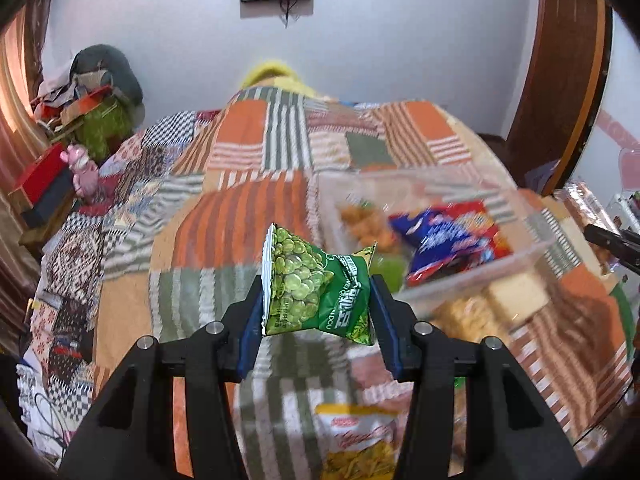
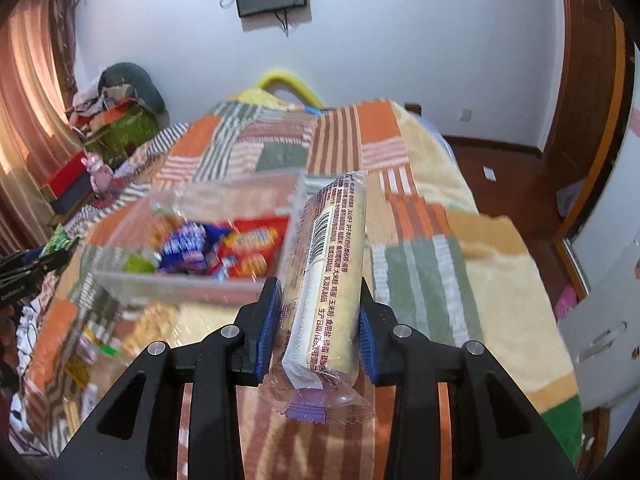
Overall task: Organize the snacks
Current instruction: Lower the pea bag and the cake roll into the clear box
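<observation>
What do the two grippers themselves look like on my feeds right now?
Both match: the left gripper and right gripper have matte black angular frames with triangular cut-outs, round silver bolt heads at the joints, and ribbed blue pads lining the fingers. No cables, sleeves or hands show.

Glossy wrappers over a soft woven bed

The green pea packet (image 1: 316,284) is showing shiny printed foil; the long wafer roll (image 2: 328,280) is wearing clear, glossy film. The bin (image 2: 192,280) is looking like clear smooth plastic, the patchwork blanket (image 1: 240,208) like matt, nubby cloth.
</observation>
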